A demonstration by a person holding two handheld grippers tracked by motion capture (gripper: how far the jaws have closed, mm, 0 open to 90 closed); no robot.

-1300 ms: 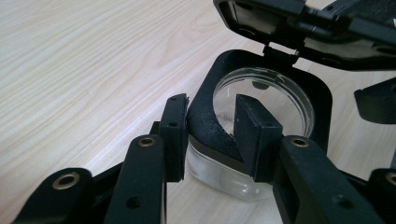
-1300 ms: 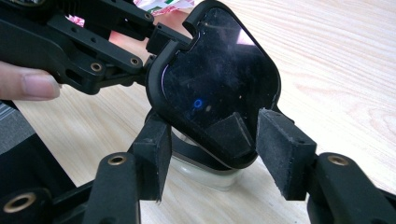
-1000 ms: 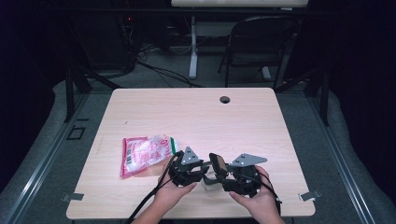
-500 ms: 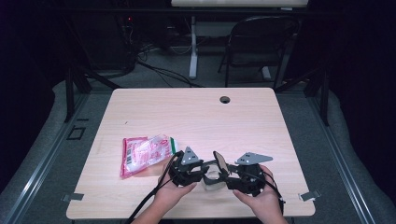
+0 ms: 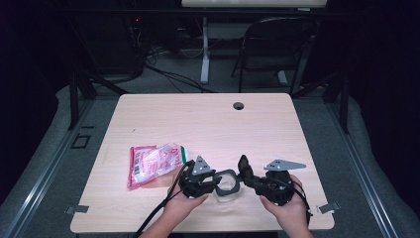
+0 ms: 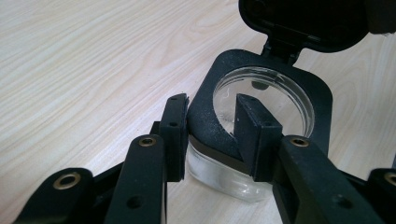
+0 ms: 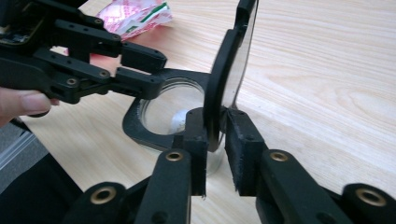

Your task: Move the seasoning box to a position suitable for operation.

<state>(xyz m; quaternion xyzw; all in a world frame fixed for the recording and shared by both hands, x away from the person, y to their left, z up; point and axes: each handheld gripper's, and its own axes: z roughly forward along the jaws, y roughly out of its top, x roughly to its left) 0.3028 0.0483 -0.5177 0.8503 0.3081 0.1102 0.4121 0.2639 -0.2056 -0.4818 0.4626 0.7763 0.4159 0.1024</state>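
Jar (image 5: 227,184) | rim in left tongs (image 5: 214,180) | lid (image 5: 244,166) in right tongs (image 5: 246,174)

We hold our left tongs (image 5: 214,179) clamped and level, pointing right. Our right tongs (image 5: 246,171), facing them, have just been closing.

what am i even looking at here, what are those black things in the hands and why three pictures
A person sits at a light wooden table holding a black two-fingered grabbing tool in each hand. One picture looks down from above; the other two come from small cameras riding on each tool.

The left gripper has its fingers clamped on the black rim of a clear glass jar, one finger inside the rim and one outside. The right gripper has just been closing its fingers, and they now pinch the jar's black hinged lid, which stands flipped up. A red and white plastic packet lies on the table beside the left hand.
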